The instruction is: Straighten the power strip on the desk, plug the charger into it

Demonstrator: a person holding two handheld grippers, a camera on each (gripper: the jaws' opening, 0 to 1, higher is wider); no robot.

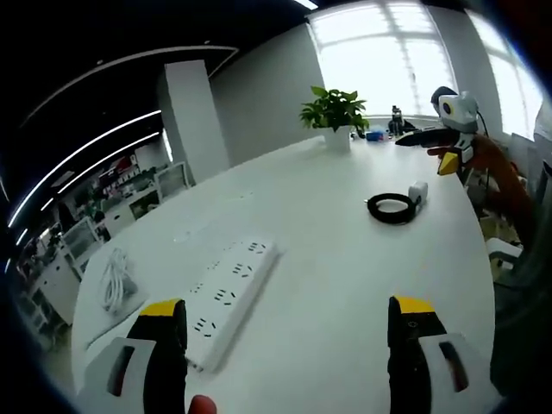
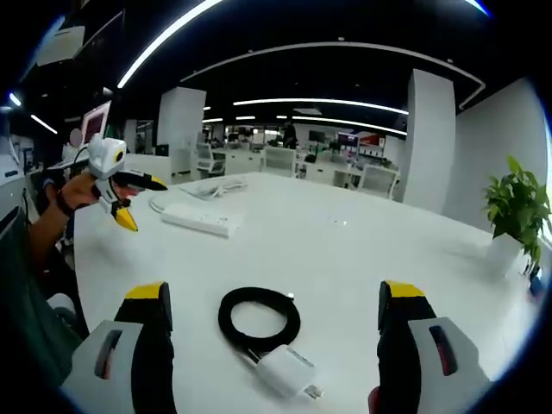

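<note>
Jaws on both tools stand wide apart and hold nothing, so you start with free hands. Your left gripper [image 1: 289, 332] hovers just short of the white power strip [image 1: 228, 297], which lies slanted across the white desk [image 1: 345, 259], its near end close beside your left jaw and its white cable [image 1: 115, 280] bundled off past it. Your right gripper [image 2: 272, 332] hangs above the charger [image 2: 286, 369], a small white block with its black cord [image 2: 259, 317] coiled in a loop touching it; in the left gripper view the same pair sits well apart from the strip, nearer the potted plant [image 1: 335, 110]. Judging from this, straightening comes first: bring the left jaws down over the strip's near end, close across its narrow width, and swing it gently so the long edge squares with the desk, keeping it flat so it slides and does not lift. Meanwhile, lower the right jaws around the charger's body, not the cord.
</note>
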